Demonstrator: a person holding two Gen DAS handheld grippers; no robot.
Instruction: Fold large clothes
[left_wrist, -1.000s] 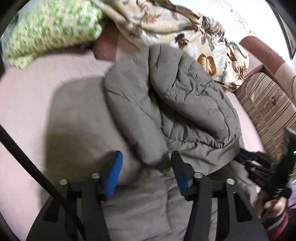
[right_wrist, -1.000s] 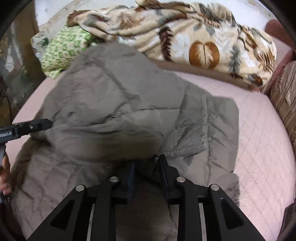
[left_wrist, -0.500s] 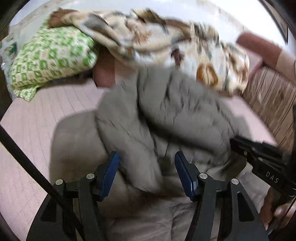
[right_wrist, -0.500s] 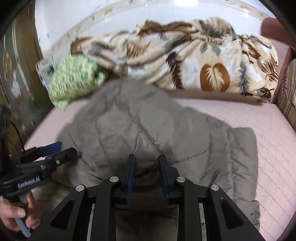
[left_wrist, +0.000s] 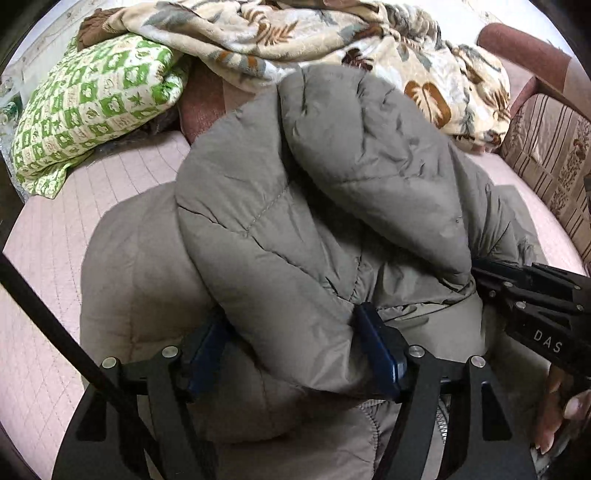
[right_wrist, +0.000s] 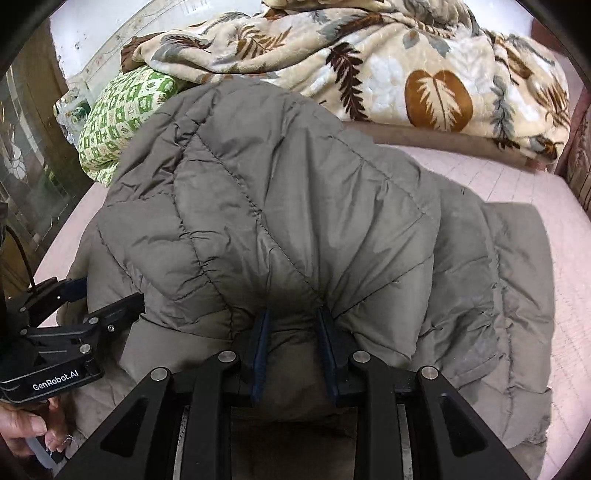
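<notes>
A grey-brown quilted puffer jacket (left_wrist: 332, 184) lies on the pink quilted bed (left_wrist: 55, 240), its upper part doubled over the lower. My left gripper (left_wrist: 291, 350) straddles a thick rolled fold at the near edge. Its jaws are opening, and the blue pads (left_wrist: 376, 350) sit beside the fold without squeezing it. My right gripper (right_wrist: 293, 347) is shut on a bunch of the jacket (right_wrist: 277, 192), which puckers between its pads. Each gripper shows in the other's view: the right gripper (left_wrist: 484, 280) at the jacket's right edge, the left gripper (right_wrist: 103, 295) at its left edge.
A leaf-patterned blanket (right_wrist: 424, 66) is heaped along the far side of the bed (right_wrist: 509, 177), with a green-checked pillow (left_wrist: 92, 99) at the far left. A striped cushion (left_wrist: 554, 155) stands on the right. A black cable (left_wrist: 44, 306) crosses the left wrist view.
Both grippers have come down and in closer over the jacket. The left jaws have spread wider around the fold. The right jaws have kept their grip on the bunched fabric.
</notes>
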